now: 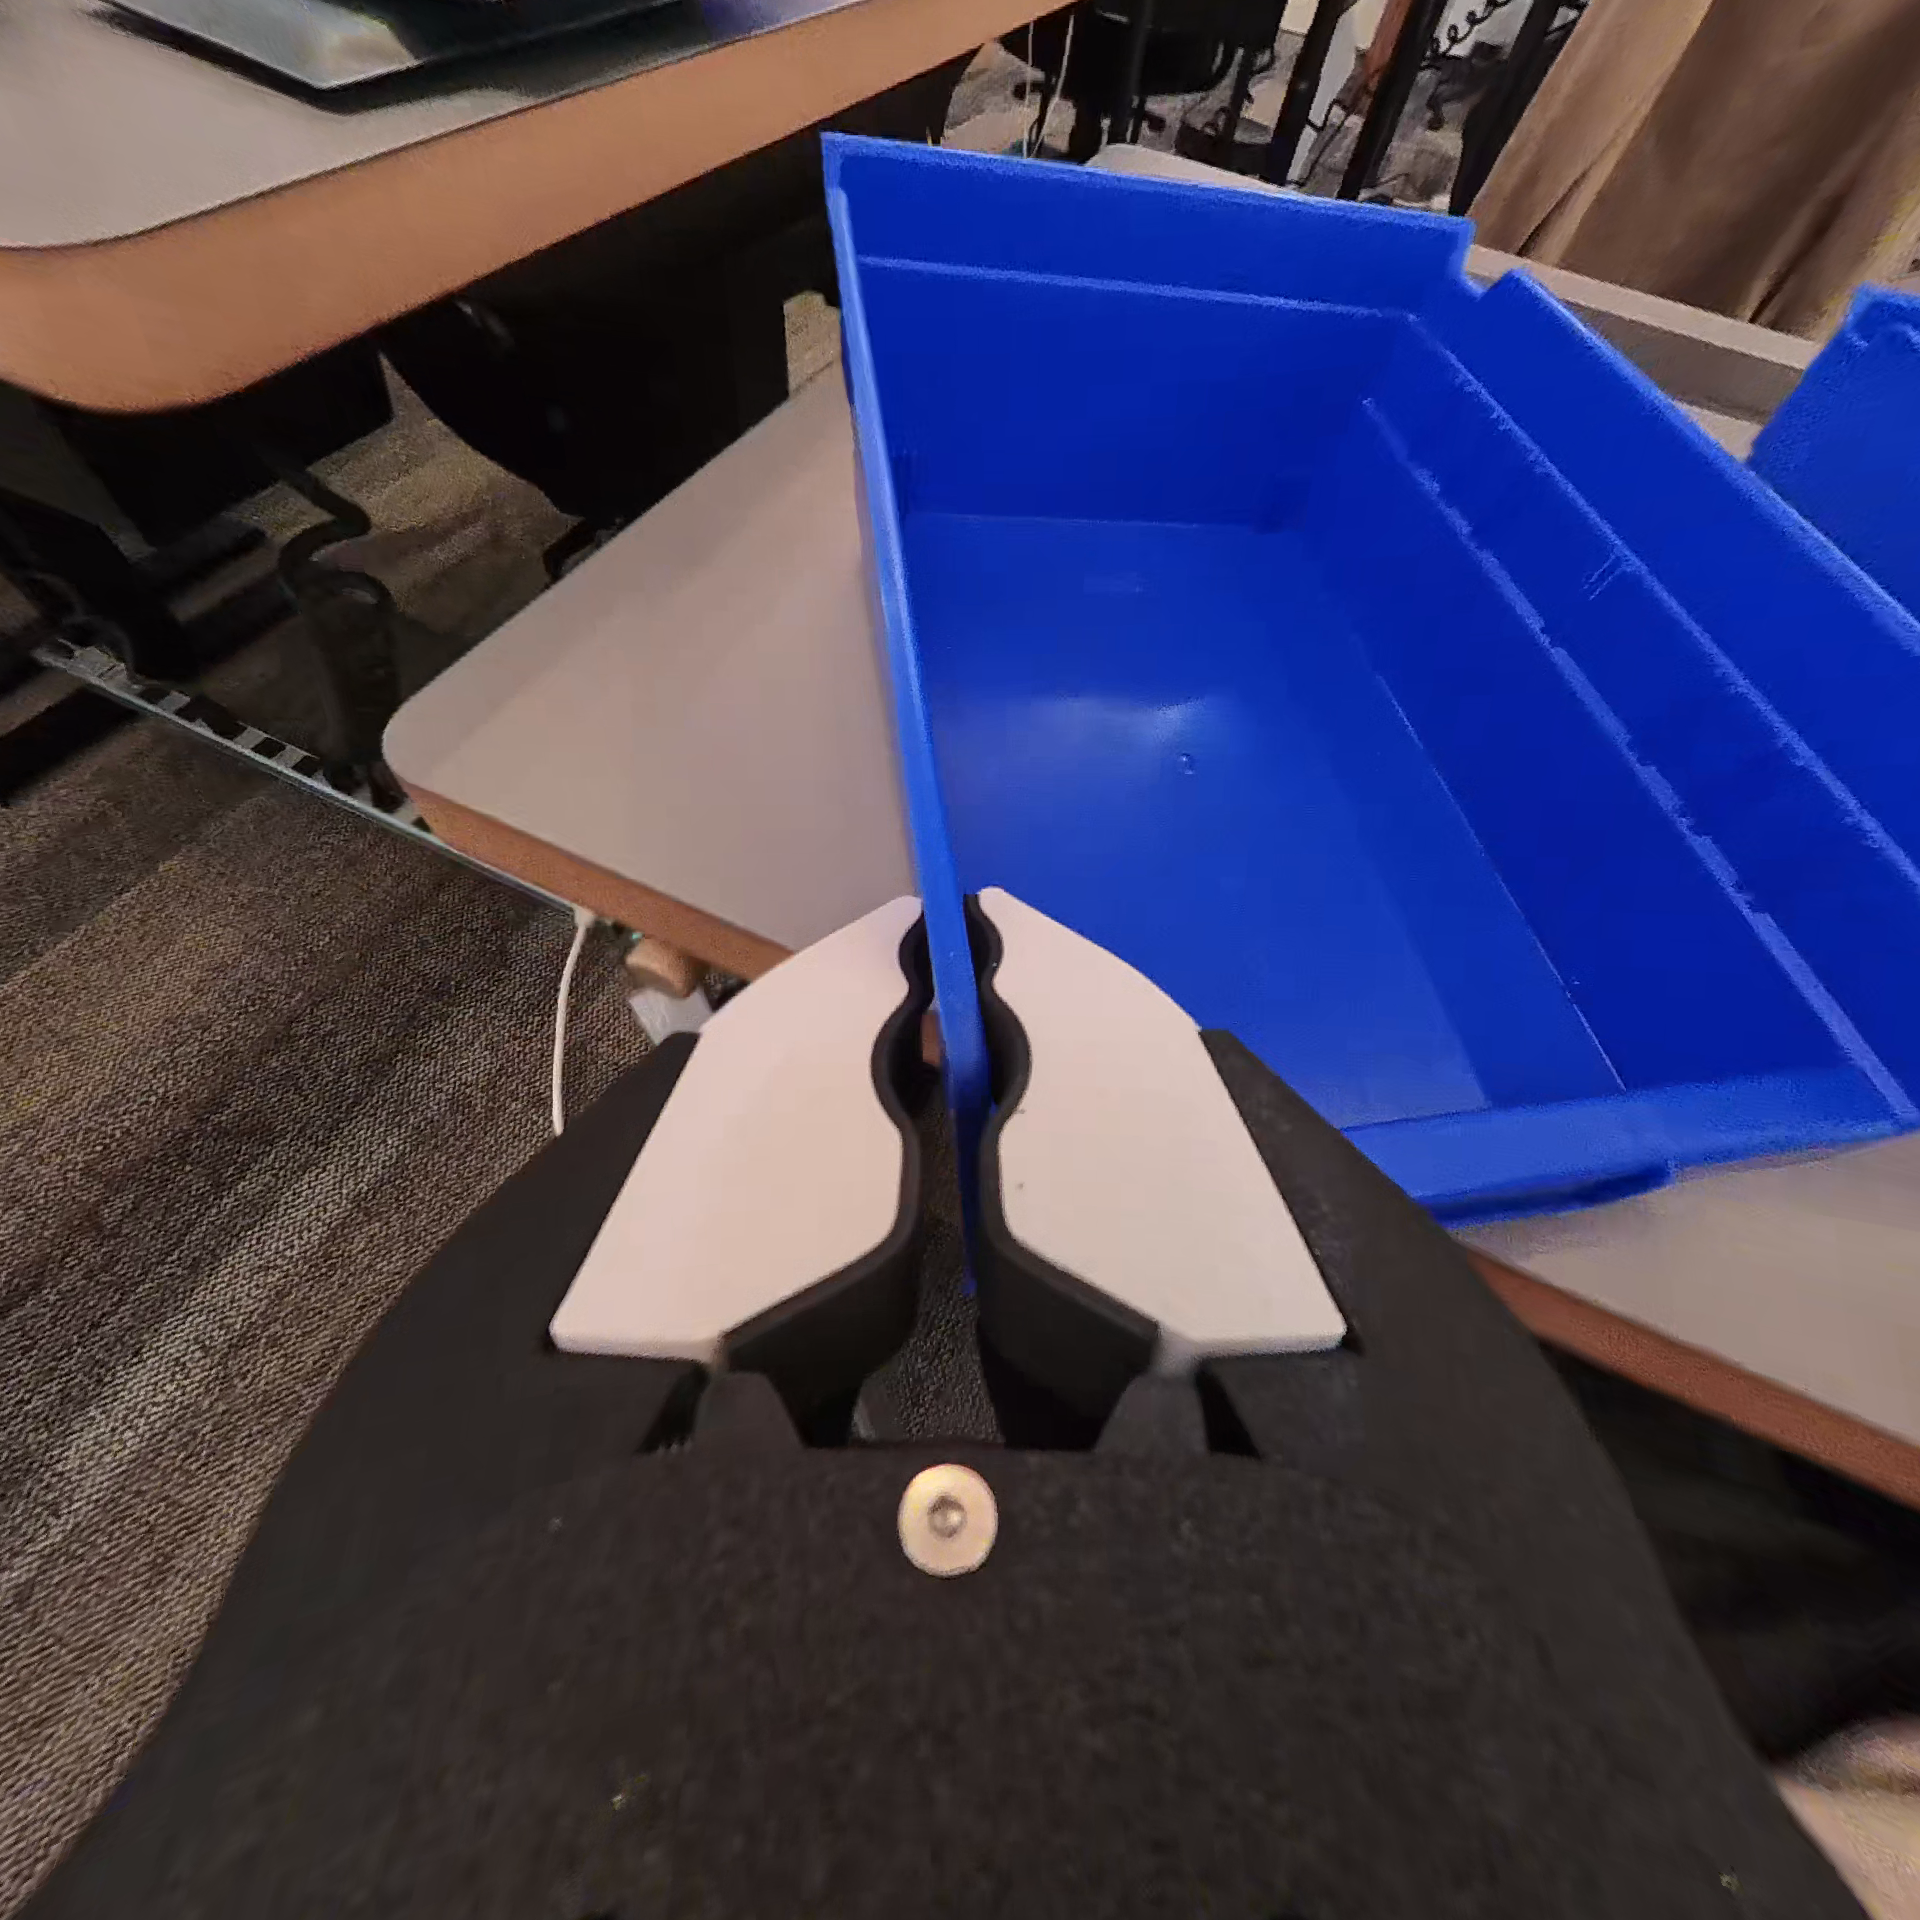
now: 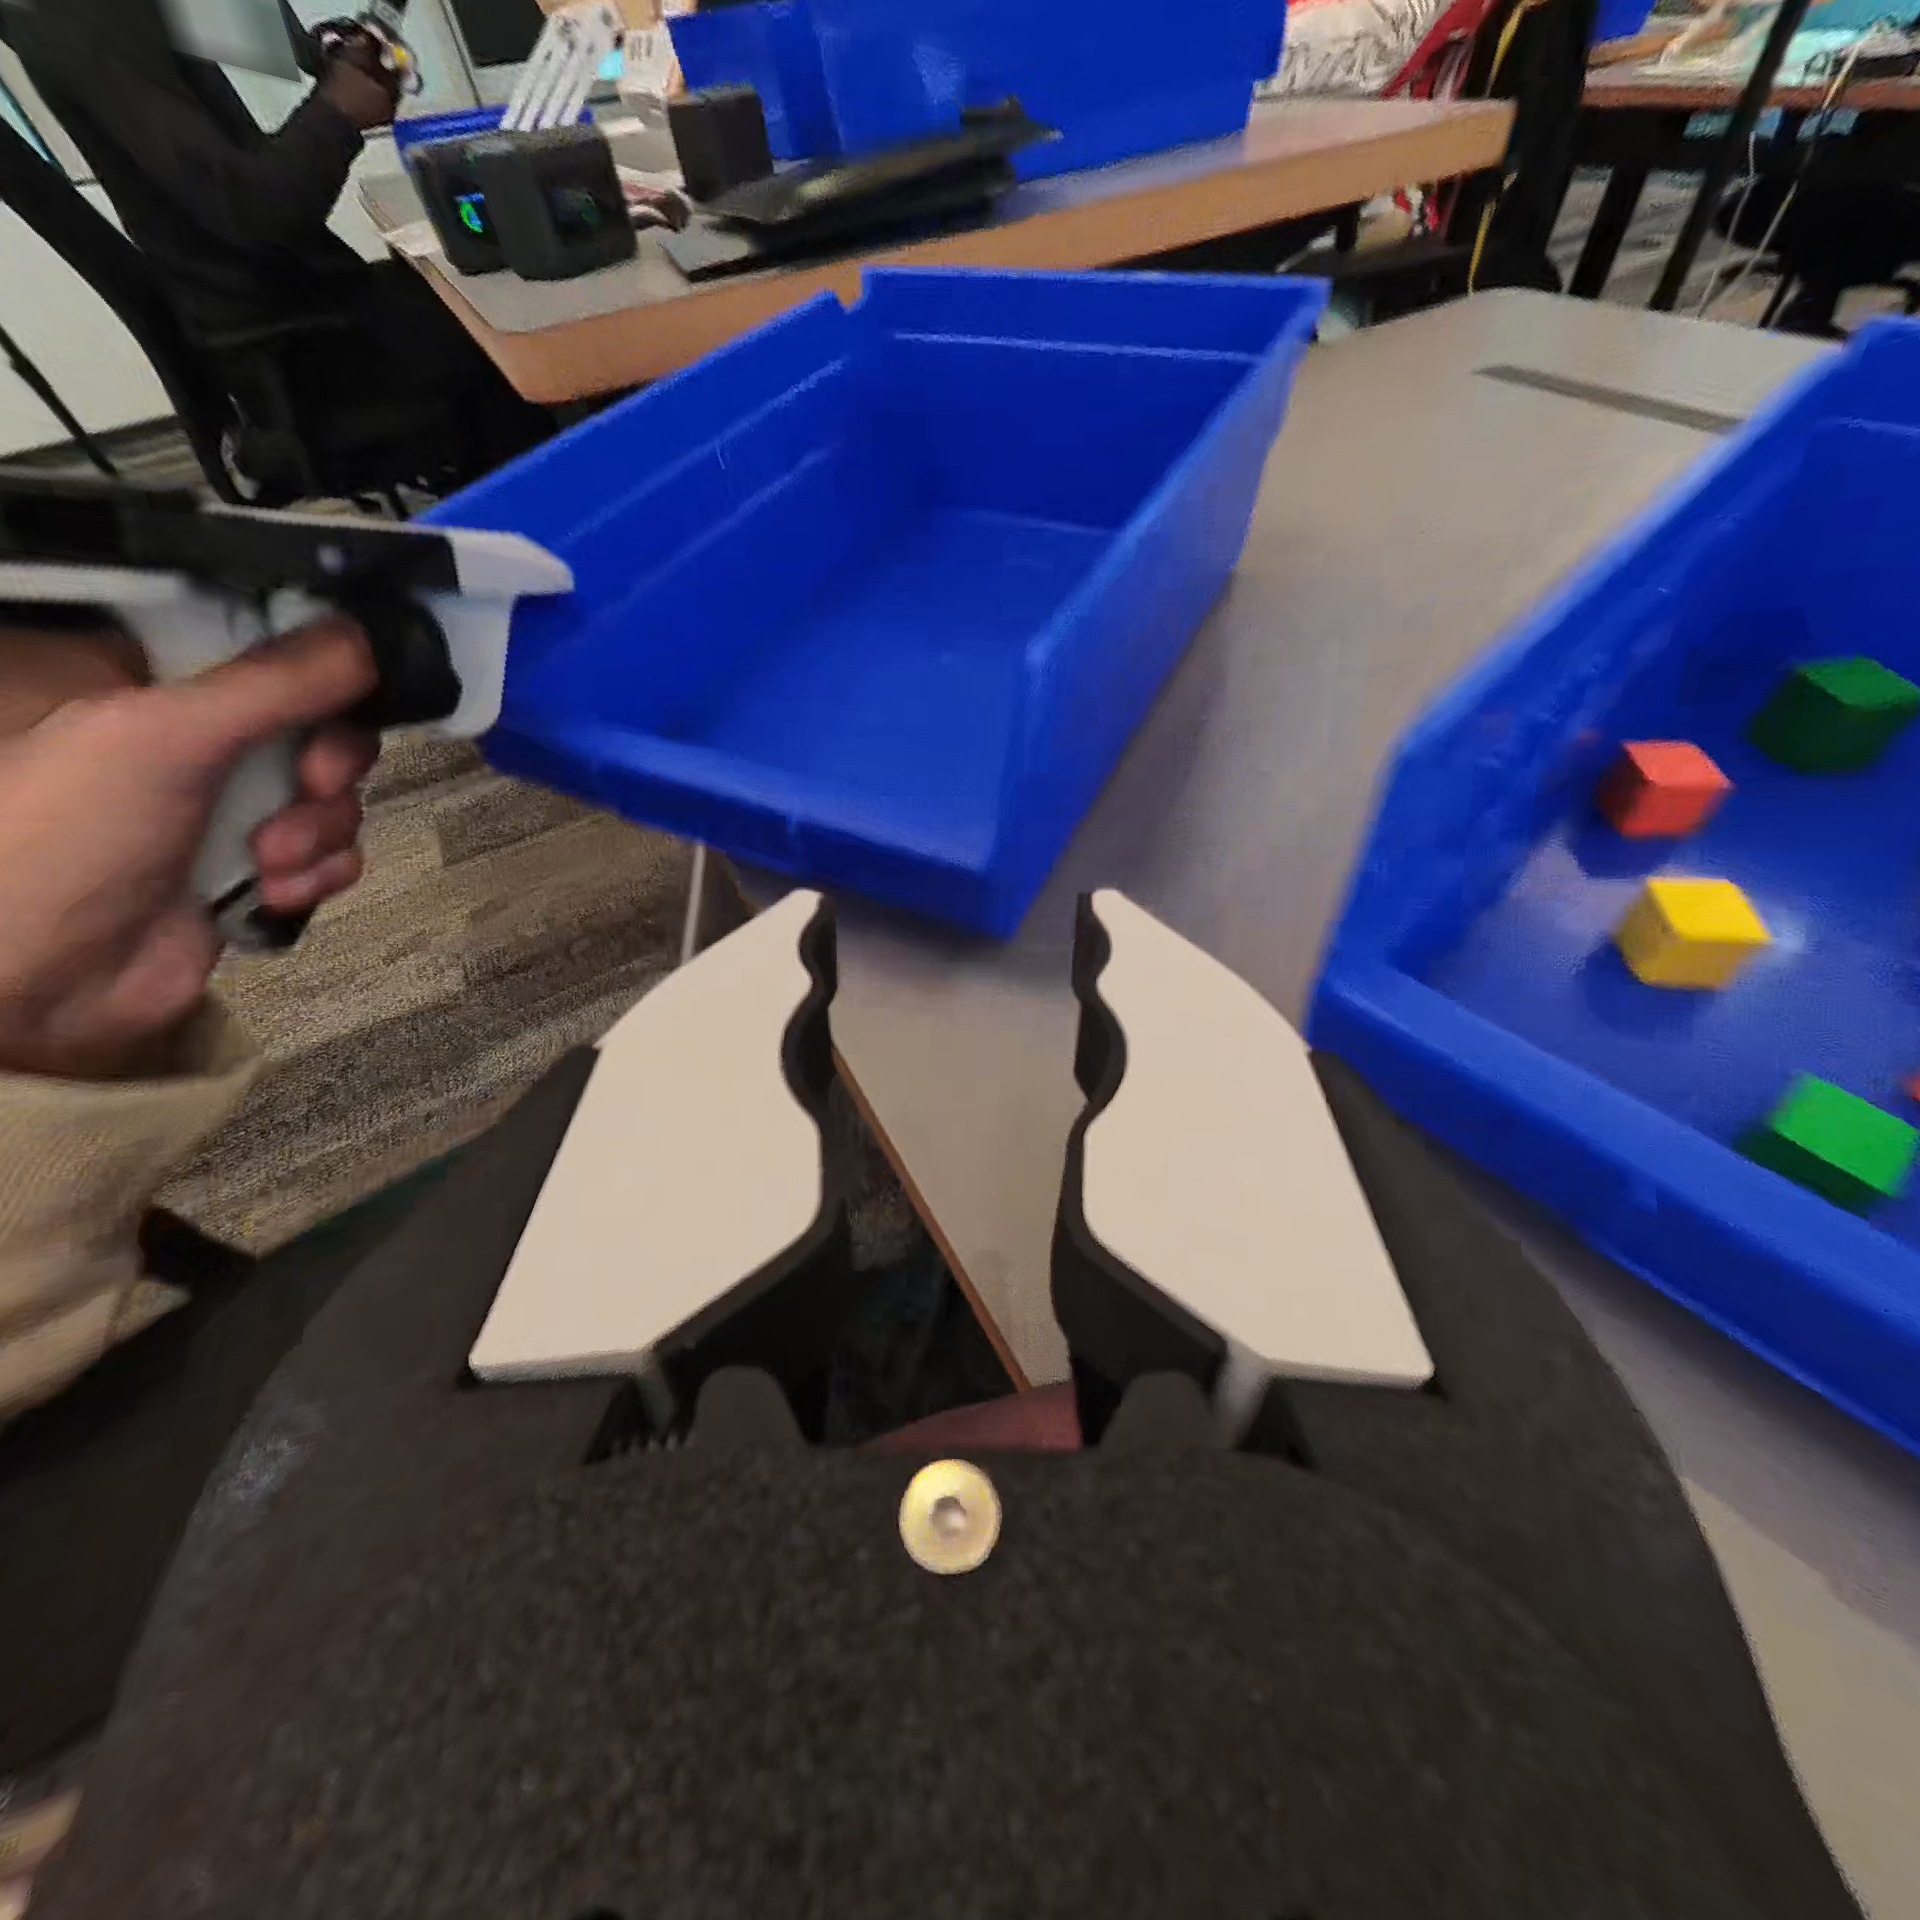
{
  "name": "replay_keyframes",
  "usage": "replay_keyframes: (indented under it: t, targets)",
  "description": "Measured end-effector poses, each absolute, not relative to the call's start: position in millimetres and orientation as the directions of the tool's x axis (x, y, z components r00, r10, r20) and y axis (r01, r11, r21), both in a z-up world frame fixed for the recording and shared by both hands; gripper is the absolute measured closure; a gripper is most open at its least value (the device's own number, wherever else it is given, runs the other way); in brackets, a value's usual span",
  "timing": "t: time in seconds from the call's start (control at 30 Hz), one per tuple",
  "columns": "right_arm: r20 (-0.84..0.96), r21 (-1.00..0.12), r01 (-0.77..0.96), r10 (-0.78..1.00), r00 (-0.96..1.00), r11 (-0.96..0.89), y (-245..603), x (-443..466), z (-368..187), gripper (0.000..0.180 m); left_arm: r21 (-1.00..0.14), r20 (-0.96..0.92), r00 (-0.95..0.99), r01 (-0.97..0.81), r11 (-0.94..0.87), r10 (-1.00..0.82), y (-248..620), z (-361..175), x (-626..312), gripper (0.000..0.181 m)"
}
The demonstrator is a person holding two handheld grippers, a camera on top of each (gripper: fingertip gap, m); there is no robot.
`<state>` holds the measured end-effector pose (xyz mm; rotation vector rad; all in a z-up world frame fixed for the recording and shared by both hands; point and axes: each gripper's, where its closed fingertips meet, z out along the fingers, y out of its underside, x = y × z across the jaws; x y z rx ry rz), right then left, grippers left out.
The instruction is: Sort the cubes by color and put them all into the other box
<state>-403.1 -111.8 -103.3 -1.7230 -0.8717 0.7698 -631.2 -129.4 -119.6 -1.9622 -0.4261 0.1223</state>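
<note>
Grey table (image 2: pixel 1403 540) in a busy workroom. Left gripper (image 1: pixel 951 1049) pinches the empty box's (image 1: pixel 1299 748) wall at the table's left edge; right gripper (image 2: pixel 951 1091) spread, holding nothing. Cubes (image 2: pixel 1688 930) lie unsorted in the neighbouring box (image 2: pixel 1455 1049) — no transfers yet.

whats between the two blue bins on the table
Only bare grey table between the empty bin and the bin with cubes, shown in the right wrist view.

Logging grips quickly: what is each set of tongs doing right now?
Left tongs: closed on the empty blue box wall.
Right tongs: open, holding nothing.
</note>
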Motion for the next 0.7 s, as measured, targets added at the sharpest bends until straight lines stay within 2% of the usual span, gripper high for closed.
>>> replay_keyframes:
  t: [0.13, 0.23, 0.3, 0.37, 0.5, 0.6, 0.7]
  targets:
    - [-0.076, -0.963, 0.147, 0.750, 0.657, -0.226, -92, -438, -109, 0.135, -0.915, 0.125, 0.949, 0.223, -0.336, 0.291, -153, -123, -614, 0.177]
    - [-0.096, -0.958, 0.140, 0.739, 0.667, -0.251, -84, -450, -115, 0.132, -0.949, 0.086, 0.956, 0.164, -0.269, 0.279, -166, -123, -600, 0.176]
    - [-0.108, -0.960, 0.108, 0.699, 0.707, -0.258, -75, -442, -109, 0.165, -0.971, 0.027, 0.949, 0.099, -0.216, 0.313, -176, -118, -596, 0.175]
    - [-0.073, -0.975, 0.091, 0.681, 0.729, -0.202, -72, -434, -100, 0.173, -0.991, -0.040, 0.939, 0.007, -0.136, 0.342, -184, -99, -584, 0.175]
    - [-0.070, -0.997, -0.044, 0.651, 0.756, -0.055, -76, -403, -49, 0.174, -0.988, -0.130, 0.915, -0.153, 0.032, 0.382, -186, -32, -553, 0.176]
    - [-0.058, -0.990, -0.123, 0.576, 0.815, 0.075, -69, -350, 7, 0.174, -0.979, -0.110, 0.960, -0.148, 0.137, 0.256, -153, 16, -512, 0.176]
    - [-0.044, -0.983, -0.117, 0.441, 0.896, 0.139, -44, -277, 47, 0.173, -0.975, -0.135, 0.988, -0.145, 0.167, 0.070, -90, 55, -449, 0.176]
